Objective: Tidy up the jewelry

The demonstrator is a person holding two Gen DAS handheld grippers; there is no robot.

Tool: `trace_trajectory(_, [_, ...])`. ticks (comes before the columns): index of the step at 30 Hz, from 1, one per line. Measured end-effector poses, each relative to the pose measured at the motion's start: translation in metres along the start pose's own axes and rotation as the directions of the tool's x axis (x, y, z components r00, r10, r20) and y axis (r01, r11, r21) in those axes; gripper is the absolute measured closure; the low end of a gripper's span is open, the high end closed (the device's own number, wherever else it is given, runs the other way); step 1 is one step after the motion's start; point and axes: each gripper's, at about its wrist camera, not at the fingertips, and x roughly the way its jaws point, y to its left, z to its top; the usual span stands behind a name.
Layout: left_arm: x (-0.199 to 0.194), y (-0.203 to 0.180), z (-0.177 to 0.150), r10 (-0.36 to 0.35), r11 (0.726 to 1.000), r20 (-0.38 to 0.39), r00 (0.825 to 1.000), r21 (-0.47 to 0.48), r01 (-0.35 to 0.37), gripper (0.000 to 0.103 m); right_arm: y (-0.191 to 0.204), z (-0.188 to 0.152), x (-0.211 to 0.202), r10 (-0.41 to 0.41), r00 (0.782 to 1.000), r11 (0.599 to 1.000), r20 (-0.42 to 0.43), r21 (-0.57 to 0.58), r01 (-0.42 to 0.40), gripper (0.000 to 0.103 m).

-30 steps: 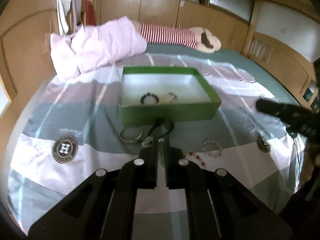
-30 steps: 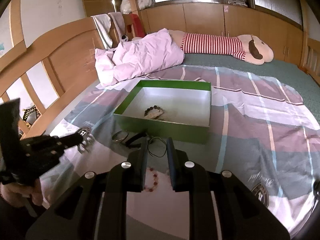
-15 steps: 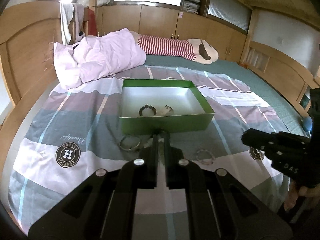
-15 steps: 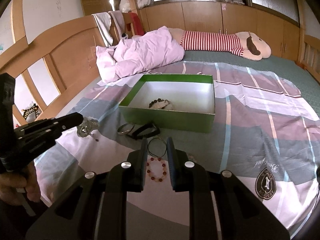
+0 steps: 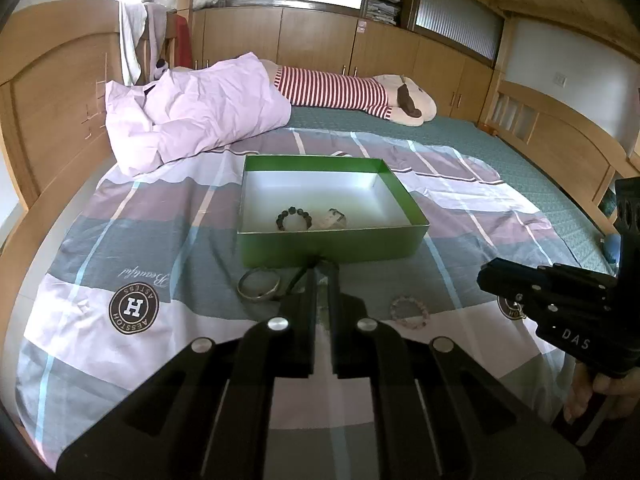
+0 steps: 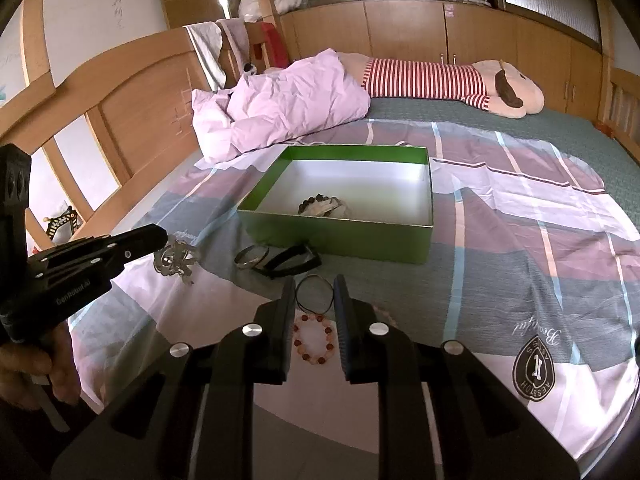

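Jewelry pendant (image 6: 176,259), dangling by its edge from the closed left tool (image 6: 162,236), may slip; right tool (image 6: 310,280) ajar, empty.

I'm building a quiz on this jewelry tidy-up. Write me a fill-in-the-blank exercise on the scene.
1. The open box on the bed is ____ outside.
2. The dark beaded bracelet lies ____ the box.
3. The silver bangle lies on the ____ in front of the box.
4. Between the right gripper fingers shows a ____ bracelet of reddish beads.

Missing words: green; inside; bedsheet; beaded
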Motion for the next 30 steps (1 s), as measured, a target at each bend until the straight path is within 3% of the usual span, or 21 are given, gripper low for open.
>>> trace_trajectory(8, [0.028, 0.001, 0.034, -0.007, 1.000, 0.026, 1.000, -0.002, 0.007, 0.098, -0.015, 0.037, 0.031, -0.015, 0.998, 1.000, 0.061, 0.023, 0.013, 0.084])
trace_trajectory(18, [0.125, 0.008, 0.102, -0.028, 0.998, 0.021, 0.999, -0.051, 0.029, 0.098, -0.049, 0.079, 0.126, -0.047, 0.998, 0.992, 0.032, 0.117, 0.043, 0.084])
trace_trajectory(25, [0.176, 0.024, 0.106, -0.032, 0.990, -0.026, 0.999, -0.140, 0.028, 0.097, -0.061, 0.088, 0.149, -0.054, 0.998, 0.987, 0.031, 0.156, 0.048, 0.084])
trace_trajectory(30, [0.184, 0.026, 0.105, -0.023, 0.990, -0.037, 0.999, -0.138, 0.018, 0.097, -0.065, 0.094, 0.143, -0.041, 0.998, 0.988, 0.056, 0.153, 0.032, 0.083])
